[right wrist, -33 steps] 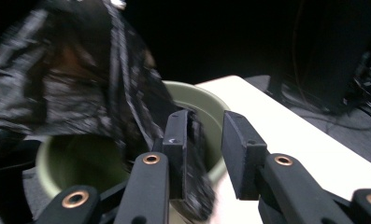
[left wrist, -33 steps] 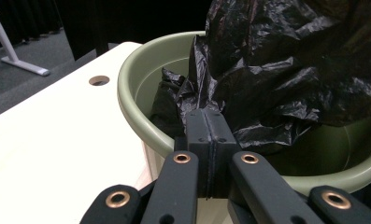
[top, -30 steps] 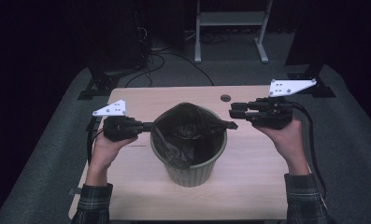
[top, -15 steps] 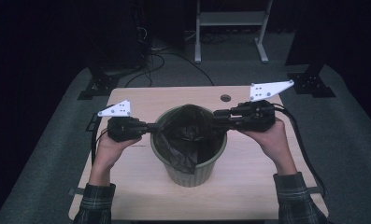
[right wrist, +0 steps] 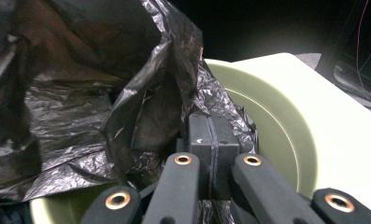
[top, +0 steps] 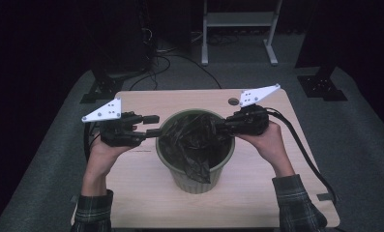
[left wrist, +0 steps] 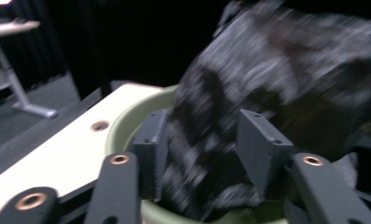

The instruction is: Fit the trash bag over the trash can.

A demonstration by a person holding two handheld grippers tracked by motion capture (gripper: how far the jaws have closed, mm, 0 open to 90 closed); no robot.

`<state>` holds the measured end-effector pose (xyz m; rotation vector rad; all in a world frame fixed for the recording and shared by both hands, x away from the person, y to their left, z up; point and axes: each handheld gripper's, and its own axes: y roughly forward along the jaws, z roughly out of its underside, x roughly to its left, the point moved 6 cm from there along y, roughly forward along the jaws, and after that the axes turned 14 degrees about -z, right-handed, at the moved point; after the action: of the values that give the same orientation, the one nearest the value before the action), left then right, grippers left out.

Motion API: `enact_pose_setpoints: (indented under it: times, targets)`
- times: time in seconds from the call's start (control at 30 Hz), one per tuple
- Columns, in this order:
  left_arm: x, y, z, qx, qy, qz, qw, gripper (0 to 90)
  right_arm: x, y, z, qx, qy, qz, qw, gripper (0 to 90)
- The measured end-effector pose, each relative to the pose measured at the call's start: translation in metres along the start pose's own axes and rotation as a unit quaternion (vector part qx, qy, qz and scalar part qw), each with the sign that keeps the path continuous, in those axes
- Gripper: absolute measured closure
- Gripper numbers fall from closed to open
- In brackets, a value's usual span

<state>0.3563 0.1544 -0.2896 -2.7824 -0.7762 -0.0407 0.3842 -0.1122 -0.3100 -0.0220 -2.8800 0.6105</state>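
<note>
1. We see a black plastic bag (top: 194,145) crumpled inside a green ribbed bin (top: 195,175) that stands near the middle of the bench (top: 146,193); part of the film rises above the rim on the right side.
2. In the right gripper view the bag (right wrist: 80,102) folds upward, and the bin's pale inner wall (right wrist: 272,121) curves to the right of it.
3. Our right gripper (top: 222,126) reaches over the bin's right rim. Its jaws have just been closing and now stand pressed together, with a fold of the bag's edge pinched between the pads (right wrist: 202,140).
4. Our left gripper (top: 153,125) sits at the bin's left rim. Its jaws have just been opening and now stand apart; in the left gripper view the bag (left wrist: 276,88) bulges between and beyond them, blurred, and we cannot tell whether the pads (left wrist: 260,149) touch it.
5. Each gripper carries a grey three-cornered plate on top, and a cable (top: 305,154) trails from the right one toward the near right edge of the bench.
6. A small round hole (top: 233,101) lies in the bench's far side, beyond the bin.
7. Stand legs (top: 238,29) and floor cables (top: 165,58) lie farther off on the dark carpet.
</note>
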Motion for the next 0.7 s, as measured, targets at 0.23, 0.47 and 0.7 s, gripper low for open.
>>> enact_pose_setpoints:
  times: [0.23,0.47,0.7]
  targets:
    - [-0.010,0.019,-0.030,-0.004,0.018,0.024,0.9995,45.0,-0.008,0.010,0.002,0.007,0.004,-0.004,1.0000,89.8]
    - [-0.016,0.030,-0.053,-0.020,0.010,0.054,0.9983,42.9,-0.008,0.015,0.001,0.010,0.002,-0.007,0.9999,89.8]
    - [-0.026,0.042,-0.064,-0.016,0.013,0.071,0.9973,41.6,-0.008,0.015,0.001,0.009,0.003,-0.008,0.9999,89.8]
